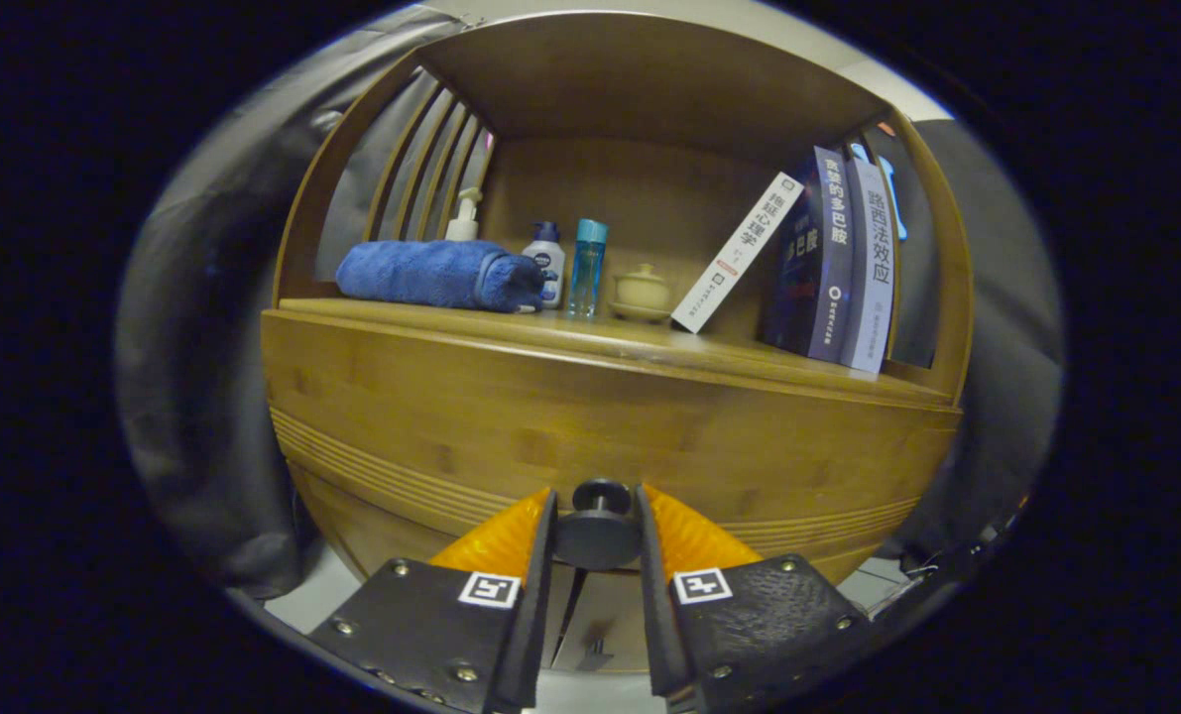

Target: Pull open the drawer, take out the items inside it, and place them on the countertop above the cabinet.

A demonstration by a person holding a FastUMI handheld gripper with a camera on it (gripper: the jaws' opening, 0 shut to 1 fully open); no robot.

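The wooden cabinet's drawer front [511,416] fills the space just ahead of me, and it looks closed. Its dark round knob [598,535] sits between my two fingers. My gripper [597,496] has closed in on the knob, with both fingers touching its sides. Above the drawer runs the wooden countertop [739,359], under a shelf roof. What lies inside the drawer is hidden.
On the countertop lie a rolled blue towel [436,275], a pump bottle [464,218], a white bottle [546,260], a blue bottle [587,266] and a small lidded cup [642,291]. A white book [739,250] leans against upright dark books [838,263] at the right. Bare countertop shows along its front edge.
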